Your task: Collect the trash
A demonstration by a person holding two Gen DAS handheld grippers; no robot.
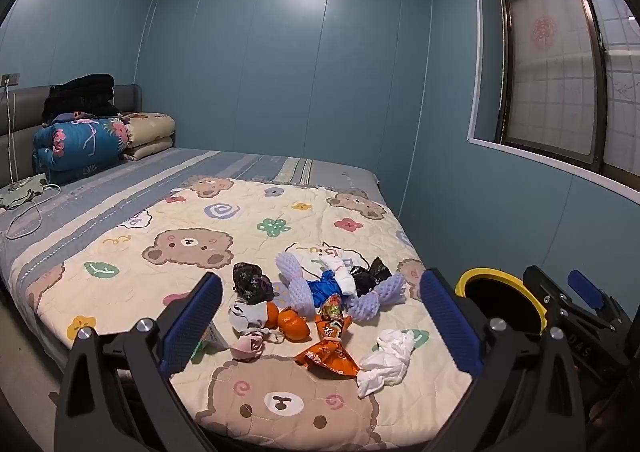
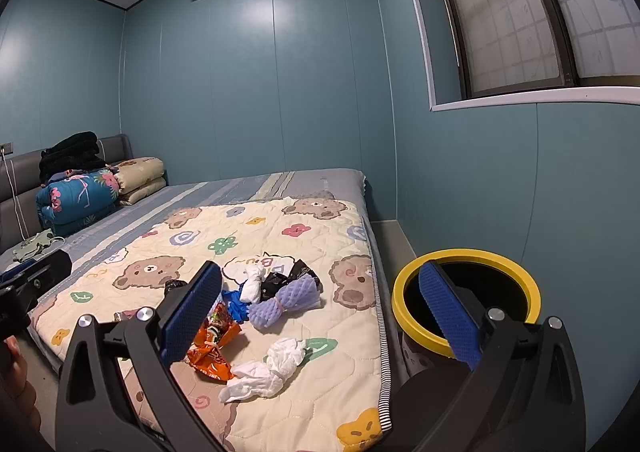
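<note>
Left wrist view showed the left tongs agape and empty above trash heaped on the bed; yellow-rimmed bin at three o'clock. Right tongs likewise spread, empty. Recommended: pinch one loose item, the white tissue, clear of the quilt.

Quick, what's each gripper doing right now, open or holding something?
Left gripper: open, holding nothing, above the trash pile on the bed.
Right gripper: open, holding nothing, near the bin.

The bear quilt reads "Biu~" — the right tongs body, "DAS".
</note>
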